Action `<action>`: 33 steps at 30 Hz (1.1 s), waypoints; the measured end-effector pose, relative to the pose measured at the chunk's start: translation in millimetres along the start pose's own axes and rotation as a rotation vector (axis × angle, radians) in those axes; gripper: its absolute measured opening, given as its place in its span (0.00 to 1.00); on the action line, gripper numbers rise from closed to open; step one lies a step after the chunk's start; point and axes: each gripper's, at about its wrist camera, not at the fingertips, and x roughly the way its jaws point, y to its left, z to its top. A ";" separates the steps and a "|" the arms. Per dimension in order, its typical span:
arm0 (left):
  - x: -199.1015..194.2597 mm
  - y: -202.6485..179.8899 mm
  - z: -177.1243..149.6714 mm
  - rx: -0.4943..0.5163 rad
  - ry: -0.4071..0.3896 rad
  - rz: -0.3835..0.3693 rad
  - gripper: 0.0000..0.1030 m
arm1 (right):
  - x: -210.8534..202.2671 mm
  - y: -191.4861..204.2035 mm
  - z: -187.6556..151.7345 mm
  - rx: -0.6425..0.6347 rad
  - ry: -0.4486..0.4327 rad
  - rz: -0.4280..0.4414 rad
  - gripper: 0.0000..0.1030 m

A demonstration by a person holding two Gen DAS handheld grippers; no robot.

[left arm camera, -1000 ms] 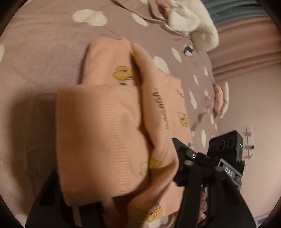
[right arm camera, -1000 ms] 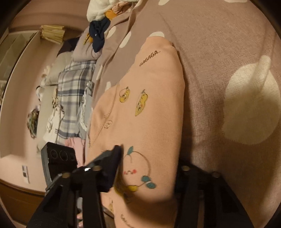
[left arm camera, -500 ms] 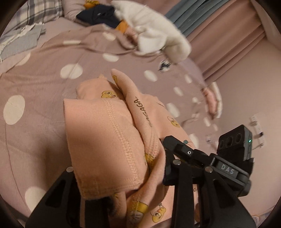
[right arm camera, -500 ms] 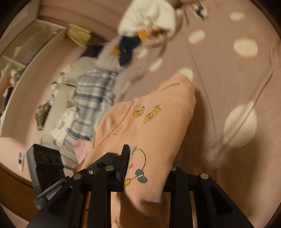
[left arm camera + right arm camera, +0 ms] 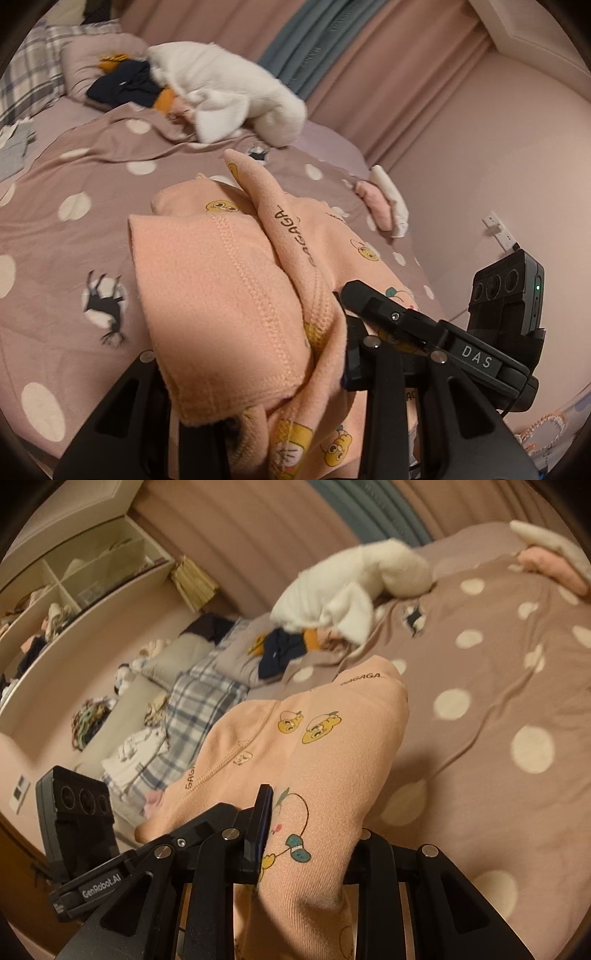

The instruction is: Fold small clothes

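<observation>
Left wrist: our left gripper [image 5: 255, 354] clamps bunched peach garment [image 5: 221, 295], already folded over, above dotted bedspread [image 5: 55, 229].

Right wrist: our right gripper [image 5: 306, 834] pinches same garment's other end. We judge fold mostly done; laying down, remaining clothes pile [image 5: 347, 590] left.

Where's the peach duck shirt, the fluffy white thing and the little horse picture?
peach duck shirt [image 5: 221, 295], left wrist view, folded flap.
fluffy white thing [image 5: 221, 85], left wrist view, middle.
horse picture [image 5: 105, 302], left wrist view, horse's body.

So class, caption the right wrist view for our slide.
Right gripper clamps peach cartoon-print fleece garment above dotted mauve bedsheet.
</observation>
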 end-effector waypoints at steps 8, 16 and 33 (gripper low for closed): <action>22.2 14.3 -11.3 -0.066 0.011 0.161 1.00 | 4.0 -38.1 -3.9 0.070 0.075 -0.214 0.83; 27.1 33.0 -33.6 0.019 0.131 0.221 1.00 | 1.0 -43.7 -29.6 0.042 0.152 -0.357 0.94; -17.5 19.3 -75.9 0.121 0.009 0.299 1.00 | -34.5 -15.4 -91.7 -0.039 0.111 -0.500 0.99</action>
